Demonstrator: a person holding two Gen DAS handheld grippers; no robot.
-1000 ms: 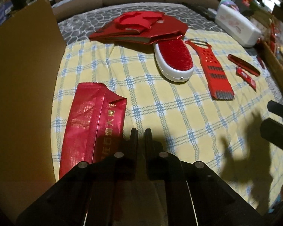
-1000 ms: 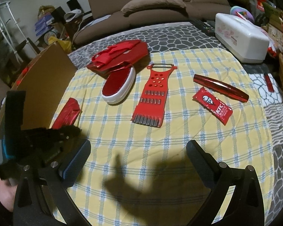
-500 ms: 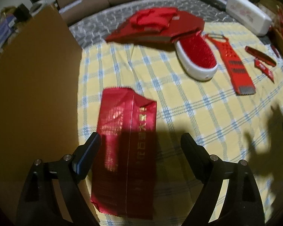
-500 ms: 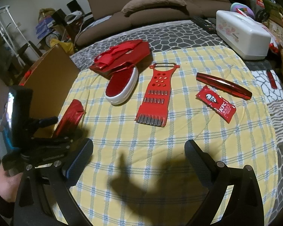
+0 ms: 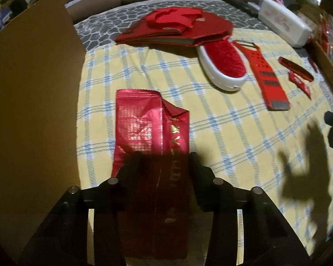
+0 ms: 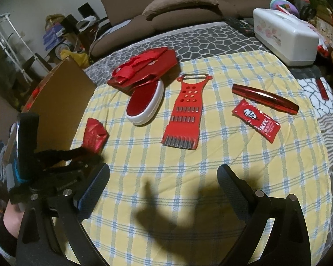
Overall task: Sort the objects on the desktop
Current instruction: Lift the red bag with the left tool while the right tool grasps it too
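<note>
Since half a second ago the left claw has dropped lower over the red foil packet and its fingers, which stood wide on either side, have drawn in until they sit at the packet's two long edges. Whether they already pinch it I cannot tell from where the camera looks; they seem to be touching the foil, with the packet running away lengthwise between them. The right claw has hardly shifted and hangs spread wide with nothing in it over bare checked cloth on the worktop.

That packet lies just left of centre, right alongside the cardboard box, which stands immediately to the left claw's left. I would guess the box is where sorted things go, so taking the nearest item first makes sense, and gripping across the narrow width suits a flat, crinkly bag.

From the left wrist view you get the packet's gold lettering and its torn top corner, but little beyond. The right wrist view shows what that one squeezes to the edge: ahead of the right claw lie the red grater, the red and white brush half tucked under a folded red bag, and further right the KFC sachet with a glossy red tube just behind it. It also catches the left claw from the side, low by the box.
</note>
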